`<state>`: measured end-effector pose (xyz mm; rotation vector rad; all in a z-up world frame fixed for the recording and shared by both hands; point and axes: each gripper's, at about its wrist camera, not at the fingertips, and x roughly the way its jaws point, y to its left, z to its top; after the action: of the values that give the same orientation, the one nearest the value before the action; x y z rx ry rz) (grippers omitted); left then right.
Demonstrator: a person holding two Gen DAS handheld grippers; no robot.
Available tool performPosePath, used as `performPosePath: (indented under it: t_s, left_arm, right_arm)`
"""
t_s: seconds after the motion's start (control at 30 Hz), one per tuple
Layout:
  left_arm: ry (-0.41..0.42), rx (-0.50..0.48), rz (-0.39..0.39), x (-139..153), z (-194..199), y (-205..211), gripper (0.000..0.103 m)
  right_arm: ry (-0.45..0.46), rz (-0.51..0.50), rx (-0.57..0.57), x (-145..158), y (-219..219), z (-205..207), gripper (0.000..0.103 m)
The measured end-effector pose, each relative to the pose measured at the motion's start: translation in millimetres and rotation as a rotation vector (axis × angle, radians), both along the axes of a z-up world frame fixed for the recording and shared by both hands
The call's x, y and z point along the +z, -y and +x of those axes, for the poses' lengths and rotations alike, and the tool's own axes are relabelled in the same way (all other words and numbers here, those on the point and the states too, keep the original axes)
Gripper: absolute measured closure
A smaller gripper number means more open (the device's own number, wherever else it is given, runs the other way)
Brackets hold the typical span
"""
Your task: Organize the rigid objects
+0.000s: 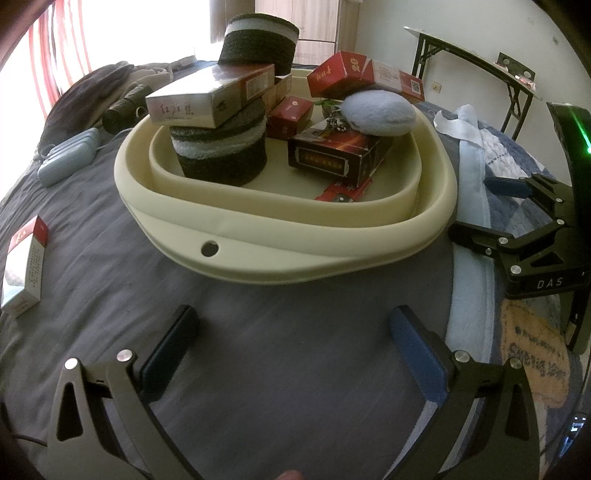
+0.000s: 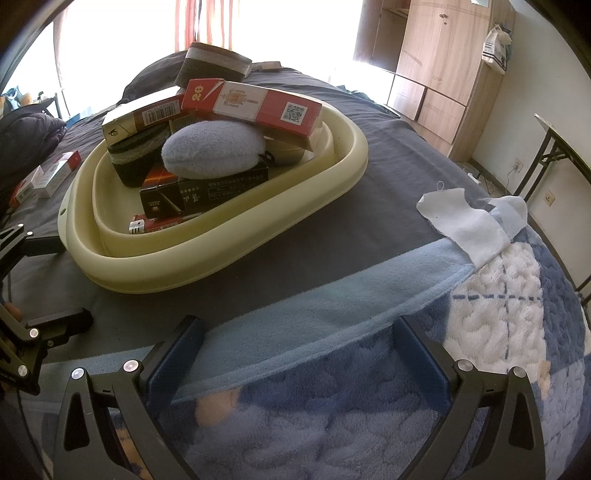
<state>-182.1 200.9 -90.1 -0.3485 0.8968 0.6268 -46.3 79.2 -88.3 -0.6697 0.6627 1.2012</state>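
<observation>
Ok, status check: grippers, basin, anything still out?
Left gripper open, empty. Right gripper open, empty, over blanket. Basin piled with boxes. One pack still outside, on the bed.

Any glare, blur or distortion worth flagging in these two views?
Left wrist: window blown out white, sheet near the fingers streaked with blur, basin bent by fisheye. Right wrist: window overexposed too, blanket soft up close.

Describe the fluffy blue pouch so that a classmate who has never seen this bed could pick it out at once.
Find the cream basin on the dark bedsheet. Inside it, on the black box, lies the pale blue pouch. It is the only soft, rounded thing there; its neighbours are hard-edged cartons and dark woven baskets.
</observation>
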Motion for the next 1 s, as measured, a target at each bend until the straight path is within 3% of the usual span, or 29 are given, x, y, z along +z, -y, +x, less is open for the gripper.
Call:
performPosePath:
  t_s: [1.0]
  left_arm:
    - [0.0,0.0,0.0,-0.3,-0.1,-0.1,0.0]
  right_arm:
    - [0.001,0.0,0.0,0.4,0.7,-0.1,0.0]
